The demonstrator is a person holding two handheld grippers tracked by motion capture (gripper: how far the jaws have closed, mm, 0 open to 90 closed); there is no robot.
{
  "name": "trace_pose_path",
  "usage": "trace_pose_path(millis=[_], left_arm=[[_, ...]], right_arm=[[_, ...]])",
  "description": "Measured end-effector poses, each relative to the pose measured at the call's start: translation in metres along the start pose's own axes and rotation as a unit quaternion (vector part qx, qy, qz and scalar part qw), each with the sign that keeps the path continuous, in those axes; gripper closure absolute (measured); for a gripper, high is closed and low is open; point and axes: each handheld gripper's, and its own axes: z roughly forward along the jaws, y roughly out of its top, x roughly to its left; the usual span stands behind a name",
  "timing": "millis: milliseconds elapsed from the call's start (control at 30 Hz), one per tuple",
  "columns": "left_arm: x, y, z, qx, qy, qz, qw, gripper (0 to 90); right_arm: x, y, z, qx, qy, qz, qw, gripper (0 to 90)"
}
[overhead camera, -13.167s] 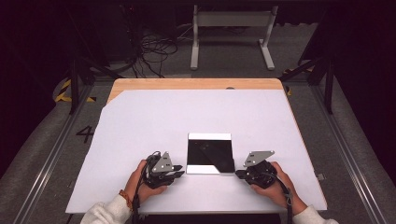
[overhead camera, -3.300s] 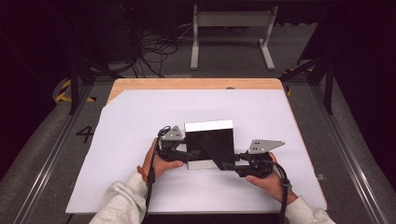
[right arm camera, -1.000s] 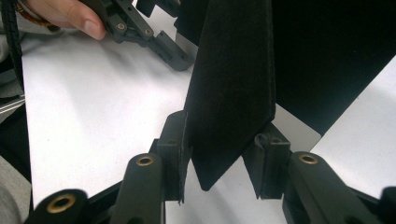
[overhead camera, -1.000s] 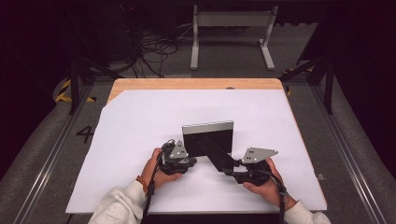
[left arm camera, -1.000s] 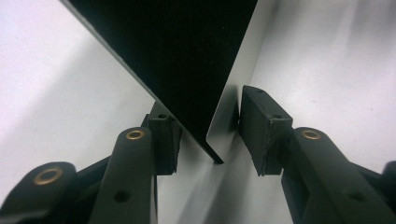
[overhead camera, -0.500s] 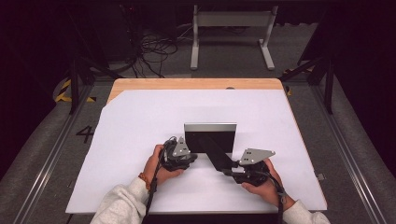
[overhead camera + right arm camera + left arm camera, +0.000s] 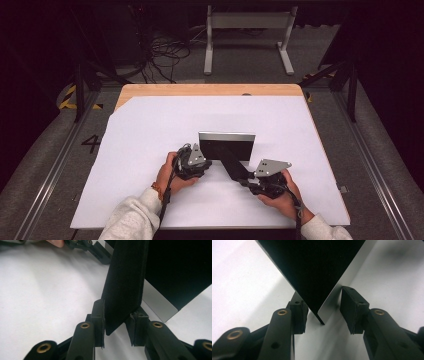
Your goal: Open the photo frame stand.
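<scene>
Left gripper (image 7: 200, 162), lower-left of centre in the high view, has its jaws apart around the case's (image 7: 227, 147) black corner, pads not pressing, likely just steadying it. Case sits mid-frame on the white table (image 7: 125, 150), silver edge up. Right gripper (image 7: 247, 179), lower right, has just been closing on the black flap (image 7: 125, 285), pulling it out to open the case.

White sheet (image 7: 150, 150) (wide) covers the wooden table (image 7: 210, 90).
</scene>
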Motion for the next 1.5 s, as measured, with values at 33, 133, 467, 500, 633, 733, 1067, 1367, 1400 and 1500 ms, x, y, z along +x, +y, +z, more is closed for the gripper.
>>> trace_pose_path(millis=[33,133,467,500,633,733,1067,1367,1400,1500], left_arm=[[0.000,0.000,0.000,0.000,-0.002,-0.004,1.0000,59.5],[0.001,0.000,0.000,-0.003,-0.005,-0.001,1.0000,60.7],[0.004,0.001,-0.015,-0.022,-0.021,0.007,0.9995,68.6],[0.004,0.001,-0.017,-0.026,-0.021,0.007,0.9994,68.7],[0.004,0.002,-0.021,-0.036,-0.020,0.007,0.9991,69.1],[0.005,0.002,-0.023,-0.039,-0.022,0.003,0.9990,69.6],[0.009,0.003,-0.034,-0.052,-0.027,0.009,0.9982,71.7],[0.011,0.004,-0.043,-0.058,-0.032,0.008,0.9977,75.1],[0.011,0.004,-0.043,-0.057,-0.033,0.008,0.9978,75.1],[0.011,0.004,-0.044,-0.056,-0.033,0.006,0.9979,76.3]], right_arm=[[-0.001,-0.001,0.001,0.002,0.001,0.000,1.0000,71.7],[-0.001,-0.002,0.003,0.006,0.003,-0.002,1.0000,71.1],[-0.001,0.002,-0.008,-0.021,0.002,0.005,0.9998,71.8],[-0.001,0.003,-0.009,-0.023,0.001,0.005,0.9997,71.6],[-0.002,0.003,-0.010,-0.024,-0.007,0.008,0.9996,70.8],[-0.002,0.004,-0.011,-0.025,-0.012,0.001,0.9996,70.9],[-0.006,0.011,-0.033,-0.053,-0.012,-0.003,0.9985,82.9],[-0.013,0.010,-0.041,-0.051,-0.093,0.001,0.9943,86.0],[-0.013,0.010,-0.041,-0.051,-0.093,0.001,0.9943,86.0],[-0.015,0.008,-0.038,-0.042,-0.107,0.005,0.9934,83.9]])
